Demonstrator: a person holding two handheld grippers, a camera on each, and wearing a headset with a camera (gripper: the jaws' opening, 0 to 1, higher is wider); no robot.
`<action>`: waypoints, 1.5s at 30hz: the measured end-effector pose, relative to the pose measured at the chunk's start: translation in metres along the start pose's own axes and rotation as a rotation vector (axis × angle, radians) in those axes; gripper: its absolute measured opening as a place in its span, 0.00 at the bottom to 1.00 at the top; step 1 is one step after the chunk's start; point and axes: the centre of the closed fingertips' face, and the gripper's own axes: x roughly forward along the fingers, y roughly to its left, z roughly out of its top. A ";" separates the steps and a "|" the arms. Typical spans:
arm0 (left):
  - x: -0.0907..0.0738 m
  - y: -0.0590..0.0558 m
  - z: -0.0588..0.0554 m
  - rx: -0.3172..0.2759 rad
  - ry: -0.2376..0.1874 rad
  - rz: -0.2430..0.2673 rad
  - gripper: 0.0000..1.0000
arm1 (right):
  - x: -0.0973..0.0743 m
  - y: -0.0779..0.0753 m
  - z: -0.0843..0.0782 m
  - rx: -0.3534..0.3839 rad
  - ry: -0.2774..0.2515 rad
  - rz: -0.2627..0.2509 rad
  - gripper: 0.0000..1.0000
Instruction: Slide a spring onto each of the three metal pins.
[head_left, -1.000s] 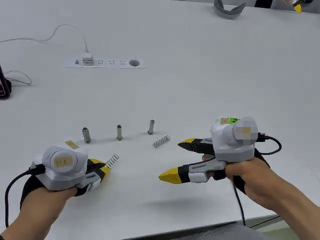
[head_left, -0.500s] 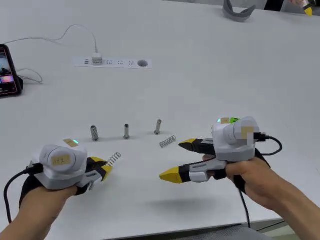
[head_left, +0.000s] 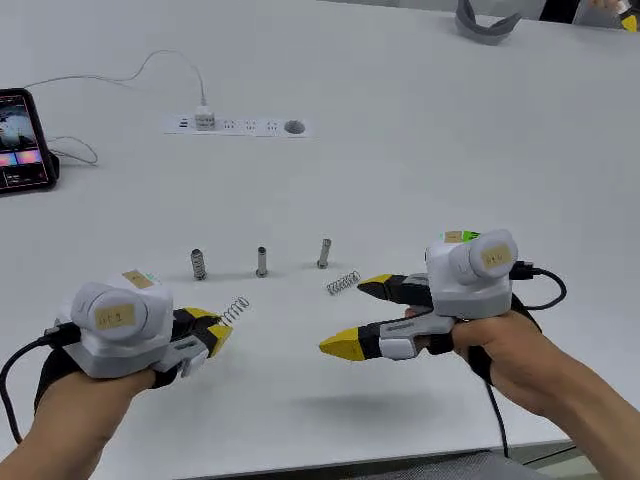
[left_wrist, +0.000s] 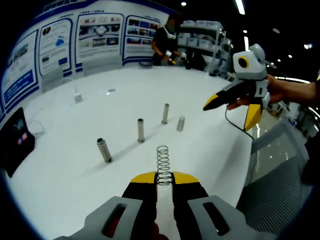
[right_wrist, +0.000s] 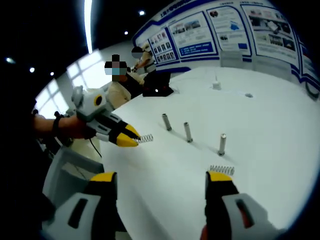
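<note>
Three upright metal pins stand in a row on the white table. The left pin (head_left: 199, 264) (left_wrist: 104, 150) wears a spring; the middle pin (head_left: 262, 261) (left_wrist: 141, 130) and right pin (head_left: 324, 252) (left_wrist: 165, 113) are bare. My left gripper (head_left: 212, 335) (left_wrist: 162, 177) is shut on the end of a spring (head_left: 235, 310) (left_wrist: 163, 160), in front of the pins. A loose spring (head_left: 343, 283) (right_wrist: 222, 170) lies near the right pin. My right gripper (head_left: 355, 316) (right_wrist: 161, 177) is open, one tip just beside that loose spring.
A power strip (head_left: 238, 126) with a plugged charger lies far back on the table. A phone (head_left: 24, 138) lies at the left edge. A grey band (head_left: 486, 22) rests at the far side. People stand beyond the table (left_wrist: 167, 42).
The head camera has shifted, bringing the phone into view. My right gripper has edged slightly closer to the loose spring. The left gripper still holds its spring.
</note>
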 end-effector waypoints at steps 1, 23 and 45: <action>-0.001 0.000 0.001 0.004 -0.002 -0.001 0.10 | 0.001 0.000 0.001 0.000 -0.001 0.001 0.73; -0.010 -0.002 0.030 0.038 -0.058 -0.025 0.10 | 0.021 0.012 0.032 0.030 -0.041 0.080 0.65; -0.015 -0.009 0.043 0.073 -0.090 -0.050 0.10 | 0.050 0.017 0.065 0.122 -0.070 0.188 0.45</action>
